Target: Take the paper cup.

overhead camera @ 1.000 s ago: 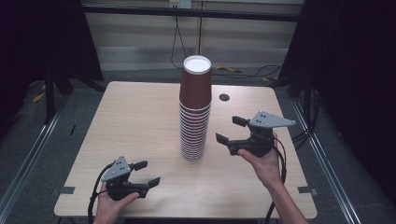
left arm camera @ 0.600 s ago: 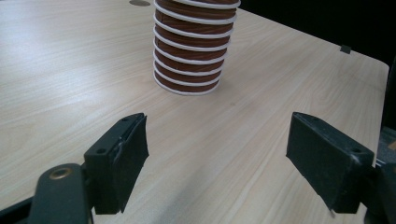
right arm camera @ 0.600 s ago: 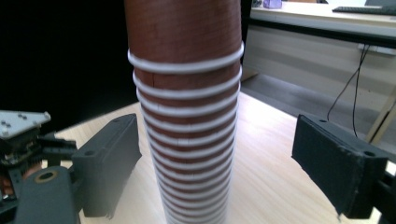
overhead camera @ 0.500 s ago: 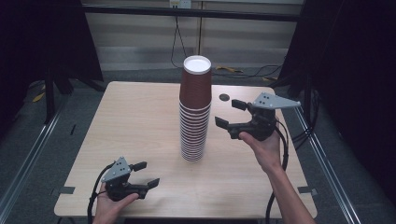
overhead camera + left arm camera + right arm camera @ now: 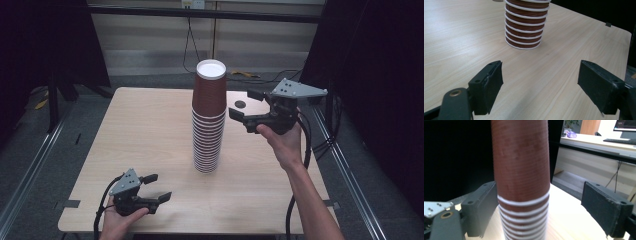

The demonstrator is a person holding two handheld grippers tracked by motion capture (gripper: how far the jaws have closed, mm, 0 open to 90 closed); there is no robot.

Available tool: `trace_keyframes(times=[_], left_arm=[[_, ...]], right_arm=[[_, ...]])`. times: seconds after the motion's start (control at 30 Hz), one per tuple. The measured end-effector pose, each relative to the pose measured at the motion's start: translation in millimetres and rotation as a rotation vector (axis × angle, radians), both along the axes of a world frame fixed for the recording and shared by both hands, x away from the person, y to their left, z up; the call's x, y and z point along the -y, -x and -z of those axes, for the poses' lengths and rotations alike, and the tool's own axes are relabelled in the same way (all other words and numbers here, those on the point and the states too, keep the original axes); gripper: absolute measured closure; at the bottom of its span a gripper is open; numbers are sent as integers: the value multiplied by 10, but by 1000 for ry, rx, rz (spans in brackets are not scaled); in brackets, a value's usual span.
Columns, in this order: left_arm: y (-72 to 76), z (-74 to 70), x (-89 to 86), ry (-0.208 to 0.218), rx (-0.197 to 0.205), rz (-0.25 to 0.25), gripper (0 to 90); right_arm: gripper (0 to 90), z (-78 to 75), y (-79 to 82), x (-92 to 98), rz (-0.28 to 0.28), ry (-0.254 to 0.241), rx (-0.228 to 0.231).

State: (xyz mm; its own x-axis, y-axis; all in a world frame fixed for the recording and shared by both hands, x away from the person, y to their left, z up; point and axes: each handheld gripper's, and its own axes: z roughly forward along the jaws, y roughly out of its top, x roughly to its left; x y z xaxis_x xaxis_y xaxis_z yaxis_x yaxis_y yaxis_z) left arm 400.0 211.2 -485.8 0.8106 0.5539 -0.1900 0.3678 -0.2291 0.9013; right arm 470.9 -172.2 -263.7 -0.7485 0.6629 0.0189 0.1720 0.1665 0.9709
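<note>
Cup stack (image 5: 208, 120) stood upside down mid-desk; right gripper (image 5: 246, 109) hung just right of its top cup, fingers wide and empty. Left gripper (image 5: 157, 187) rested near-left, fingers apart in its own view. Best approach, I judged: close squarely on the top cup's wall above the rims and lift straight.

Table (image 5: 150, 135) — light wood-grain top, rectangular, on a grey floor (image 5: 30, 165). Standing on it near the middle: one tall stack of brown paper cups (image 5: 209, 120), upside down, white rims showing. A small dark disc (image 5: 240, 104) lies behind the stack — identity unclear.
</note>
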Motion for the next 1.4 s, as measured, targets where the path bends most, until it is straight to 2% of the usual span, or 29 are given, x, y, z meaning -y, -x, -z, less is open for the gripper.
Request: trace_keyframes(times=[0.13,0.43,0.5,0.8,1.17,1.2,1.27,1.4], left_arm=[[14,-7,19,-28,17,3,198],[19,-4,35,-31,17,5,197],[13,0,42,-30,18,4,197],[16,12,36,-41,12,11,197],[34,7,28,-37,4,22,197],[33,8,30,-35,2,24,197],[33,9,31,-33,3,24,198],[33,9,34,-32,2,21,198]], right_arm=[[132,-101,-17,-66,-4,-1,2],[131,-276,-103,-206,-29,7,20],[131,-315,-149,-243,-46,1,8],[133,-441,-271,-486,-77,29,-5],[136,-501,-405,-660,-92,65,-28],[150,-502,-416,-682,-87,89,-31],[150,-496,-423,-694,-84,103,-37],[176,-501,-439,-688,-88,78,-38]])
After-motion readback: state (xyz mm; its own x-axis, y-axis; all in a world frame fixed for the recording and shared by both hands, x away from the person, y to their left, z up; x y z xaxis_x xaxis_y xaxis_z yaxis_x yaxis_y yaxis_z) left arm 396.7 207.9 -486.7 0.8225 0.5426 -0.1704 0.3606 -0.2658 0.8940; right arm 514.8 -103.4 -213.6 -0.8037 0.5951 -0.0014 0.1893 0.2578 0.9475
